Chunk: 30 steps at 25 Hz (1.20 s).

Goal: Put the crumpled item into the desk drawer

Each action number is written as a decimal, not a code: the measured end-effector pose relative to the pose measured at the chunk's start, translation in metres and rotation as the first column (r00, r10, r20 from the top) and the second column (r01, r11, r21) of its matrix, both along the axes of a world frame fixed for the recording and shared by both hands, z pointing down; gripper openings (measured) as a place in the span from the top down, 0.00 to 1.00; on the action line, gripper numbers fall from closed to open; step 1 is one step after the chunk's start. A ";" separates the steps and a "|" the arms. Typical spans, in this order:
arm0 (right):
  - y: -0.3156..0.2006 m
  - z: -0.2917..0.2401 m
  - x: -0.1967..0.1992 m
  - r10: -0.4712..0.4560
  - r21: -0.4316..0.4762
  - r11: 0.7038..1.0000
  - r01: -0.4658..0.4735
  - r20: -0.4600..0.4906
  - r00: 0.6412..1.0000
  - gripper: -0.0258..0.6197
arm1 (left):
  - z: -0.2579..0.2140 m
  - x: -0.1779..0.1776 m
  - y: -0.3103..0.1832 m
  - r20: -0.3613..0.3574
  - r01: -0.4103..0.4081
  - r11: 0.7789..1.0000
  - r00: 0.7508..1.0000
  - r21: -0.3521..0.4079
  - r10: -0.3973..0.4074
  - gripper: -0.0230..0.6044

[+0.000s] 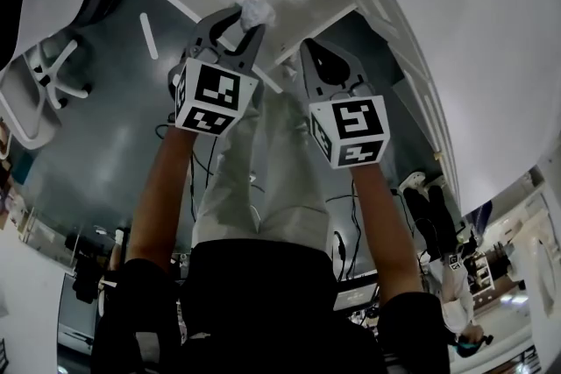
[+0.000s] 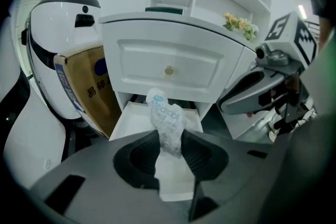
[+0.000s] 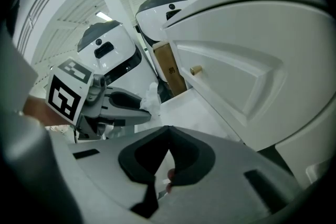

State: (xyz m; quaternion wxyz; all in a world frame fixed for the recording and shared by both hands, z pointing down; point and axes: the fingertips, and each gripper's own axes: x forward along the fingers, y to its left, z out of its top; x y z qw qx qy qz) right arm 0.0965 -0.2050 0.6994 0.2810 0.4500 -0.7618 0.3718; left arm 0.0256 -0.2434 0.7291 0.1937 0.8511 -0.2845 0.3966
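Now my left gripper (image 2: 170,145) is clenched on the crumpled item (image 2: 167,118), a clear printed wrapper standing up between the pads, over the front of the open desk drawer (image 2: 131,122). My right gripper (image 3: 168,131) hangs just right of it, jaws pressed together on nothing. I would carry the wrapper farther in over the drawer floor, lower it, then let go.

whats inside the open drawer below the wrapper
Only bare white bottom shows in the drawer; nothing lies on that part. The left gripper, holding the crumpled wrapper, covers its near end.
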 end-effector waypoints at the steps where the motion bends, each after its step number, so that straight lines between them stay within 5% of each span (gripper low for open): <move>1: 0.000 0.004 0.002 0.001 -0.003 1.000 -0.001 -0.002 1.000 0.97 | 0.004 0.002 0.000 0.006 -0.015 1.000 1.000 -0.001 0.015 0.78; 8: 0.002 0.028 0.009 0.008 -0.023 1.000 -0.008 -0.009 1.000 0.97 | 0.036 0.010 -0.001 0.098 -0.155 0.988 0.983 0.022 0.152 0.78; 16: 0.004 0.048 0.017 0.040 -0.044 0.998 -0.041 -0.024 0.999 0.97 | 0.060 0.013 -0.010 0.195 -0.306 0.951 0.936 0.038 0.294 0.78; 22: 0.002 0.062 0.009 0.041 -0.053 0.998 -0.042 -0.020 0.999 0.97 | 0.073 0.012 -0.028 0.291 -0.441 0.895 0.867 0.070 0.405 0.78; 30: 0.010 0.074 0.001 0.005 -0.070 0.998 -0.006 -0.022 1.000 0.97 | 0.103 0.021 -0.030 0.365 -0.643 0.765 0.711 -0.008 0.601 0.78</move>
